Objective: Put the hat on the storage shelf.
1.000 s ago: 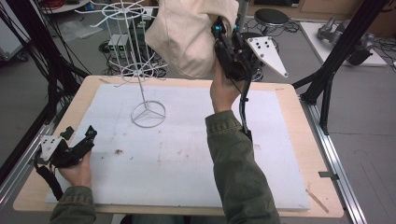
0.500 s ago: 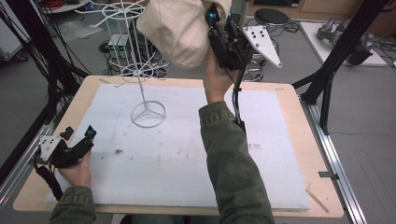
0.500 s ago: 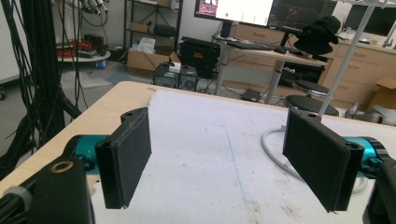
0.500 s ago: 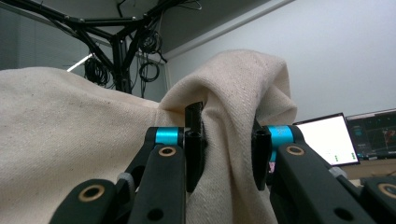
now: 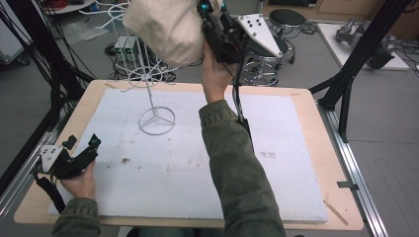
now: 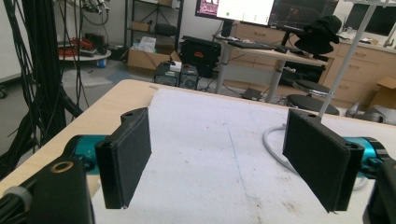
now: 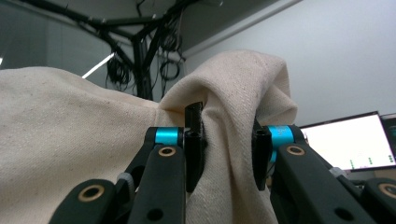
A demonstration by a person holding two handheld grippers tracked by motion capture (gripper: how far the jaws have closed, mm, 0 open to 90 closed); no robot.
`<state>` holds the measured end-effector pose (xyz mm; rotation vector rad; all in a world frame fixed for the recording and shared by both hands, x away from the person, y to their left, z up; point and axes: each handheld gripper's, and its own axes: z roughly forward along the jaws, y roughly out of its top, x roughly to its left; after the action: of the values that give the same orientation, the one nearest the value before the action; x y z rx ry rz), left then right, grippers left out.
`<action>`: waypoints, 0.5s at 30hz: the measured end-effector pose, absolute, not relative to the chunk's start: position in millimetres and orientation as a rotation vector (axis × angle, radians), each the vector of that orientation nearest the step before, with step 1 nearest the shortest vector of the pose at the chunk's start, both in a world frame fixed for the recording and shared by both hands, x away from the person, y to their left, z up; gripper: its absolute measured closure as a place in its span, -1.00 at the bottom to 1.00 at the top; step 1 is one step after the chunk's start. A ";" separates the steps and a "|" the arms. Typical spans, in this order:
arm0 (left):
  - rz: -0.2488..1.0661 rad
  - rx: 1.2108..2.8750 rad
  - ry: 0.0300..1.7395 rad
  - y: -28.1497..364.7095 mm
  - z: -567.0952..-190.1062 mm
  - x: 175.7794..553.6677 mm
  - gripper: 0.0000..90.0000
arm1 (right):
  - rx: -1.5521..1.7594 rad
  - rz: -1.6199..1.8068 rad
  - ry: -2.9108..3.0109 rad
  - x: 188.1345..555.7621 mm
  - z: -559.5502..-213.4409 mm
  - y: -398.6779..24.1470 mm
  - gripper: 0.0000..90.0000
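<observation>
High view: the right gripper [image 5: 210, 19], raised over the white wire stand [image 5: 148, 74], pinches a fold of cream cloth [image 5: 165, 29], its top cropped. Low on the table [image 5: 296, 103], the left gripper [image 5: 81, 148] gapes wide, holding nothing. Monitor text is unreadable.

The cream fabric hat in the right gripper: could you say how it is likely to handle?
Probably floppy: the cream hat bunches into folds where the right gripper pinches it. Likely light, since it hangs from that one pinch. Its woven surface looks unlikely to slip.

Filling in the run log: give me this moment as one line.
right gripper: shut on cream hat, raised by wire stand | left gripper: open, idle over table
</observation>
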<state>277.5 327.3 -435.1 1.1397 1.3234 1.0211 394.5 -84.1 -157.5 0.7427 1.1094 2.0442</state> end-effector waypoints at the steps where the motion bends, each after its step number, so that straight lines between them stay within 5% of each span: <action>1: 1.018 1.140 1.324 327.6 -435.2 277.6 -0.47 | 0.736 2.039 1.127 395.2 -159.7 -82.0 0.66; 15: 1.014 1.150 1.323 325.3 -435.9 279.2 -0.47 | 0.756 2.011 1.318 393.3 -221.9 -99.3 0.64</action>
<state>279.2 325.3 -435.9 1.1497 1.3227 1.0139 393.3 -99.3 -221.9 0.7562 1.3176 2.0113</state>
